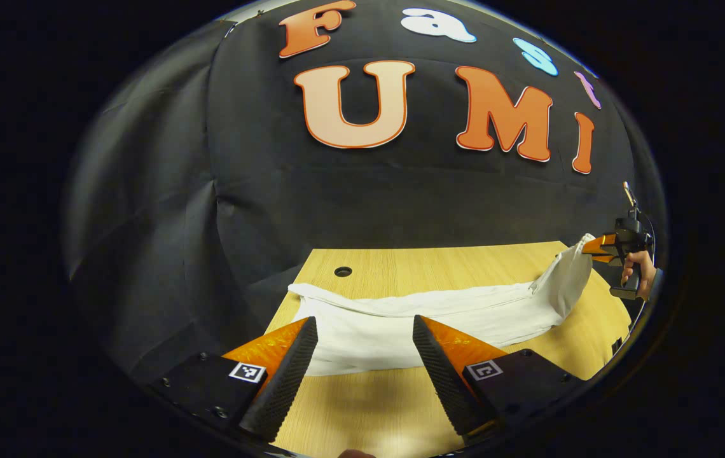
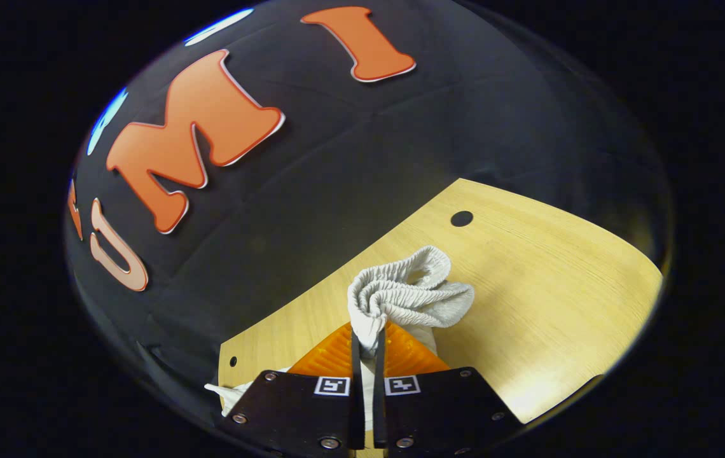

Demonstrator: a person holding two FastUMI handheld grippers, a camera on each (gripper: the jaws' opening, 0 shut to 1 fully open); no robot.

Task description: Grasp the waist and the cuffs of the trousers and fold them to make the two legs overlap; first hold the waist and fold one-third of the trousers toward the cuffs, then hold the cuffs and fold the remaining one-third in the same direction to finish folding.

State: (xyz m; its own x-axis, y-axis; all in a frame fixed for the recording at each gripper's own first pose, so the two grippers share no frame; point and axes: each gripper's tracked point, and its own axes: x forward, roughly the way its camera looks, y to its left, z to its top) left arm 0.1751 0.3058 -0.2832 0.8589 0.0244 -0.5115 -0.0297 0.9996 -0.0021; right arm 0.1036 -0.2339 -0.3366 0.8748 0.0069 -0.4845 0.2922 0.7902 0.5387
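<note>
The right gripper [image 2: 367,340] pinches the gathered waist [image 2: 404,292] of the white trousers [image 1: 426,315] off the table [image 1: 439,261]; the left gripper [image 1: 364,346], jaws apart, hovers before the cuff end. Best clamp the cuffs first, then carry both ends over together, cloth taut.

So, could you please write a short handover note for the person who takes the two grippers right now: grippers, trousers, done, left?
Left gripper: open, holding nothing, hovering over the near edge of the white cloth trousers, at the cuff end.
Right gripper: shut on the elastic waistband, which is bunched and lifted off the light wooden table.
Trousers: stretched lengthwise across the table, the rest lying flat.
Done: waist grasped and raised.
Left: grasp the cuffs, make the legs overlap if they do not yet (hard to tell), then fold the waist third toward the cuffs and fold the cuff third.
</note>
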